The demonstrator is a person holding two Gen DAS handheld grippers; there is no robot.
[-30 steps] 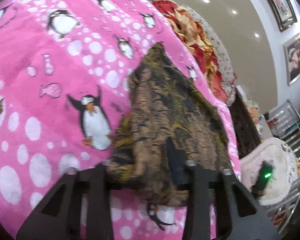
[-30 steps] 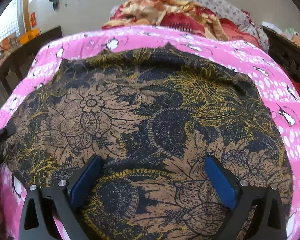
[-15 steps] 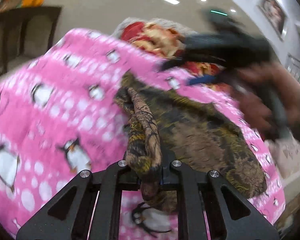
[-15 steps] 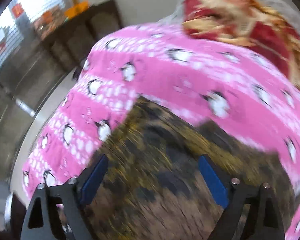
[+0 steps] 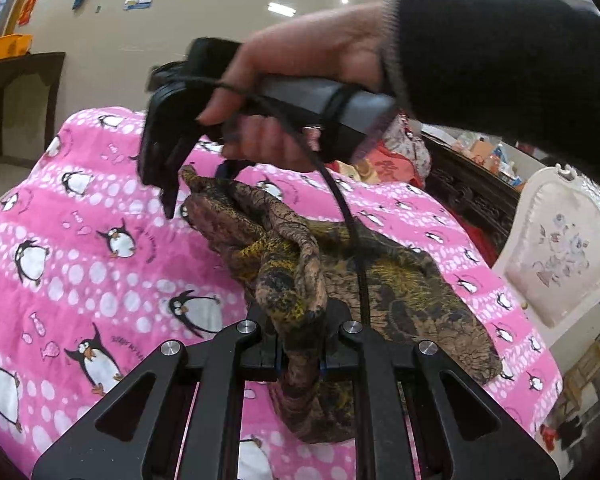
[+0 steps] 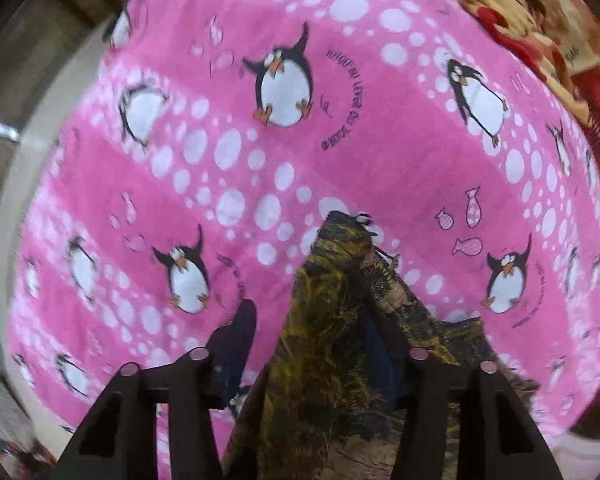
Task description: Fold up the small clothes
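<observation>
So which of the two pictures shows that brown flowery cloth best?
The left wrist view: the brown cloth shows bunched in the left claw and spread over the pink blanket. The right wrist view shows only a blurred strip.

The garment (image 6: 332, 360) hides the right gripper's (image 6: 308, 344) right finger; blanket (image 6: 260, 184) edges blur.

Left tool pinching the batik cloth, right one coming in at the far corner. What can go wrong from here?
1. The left tool grips a bunched ridge of the brown-and-yellow floral cloth, so a crooked fold is likely.
2. The right tool looks open around the far corner; pulling now may lose it.
3. The black cable drapes over the cloth and could snag.
</observation>
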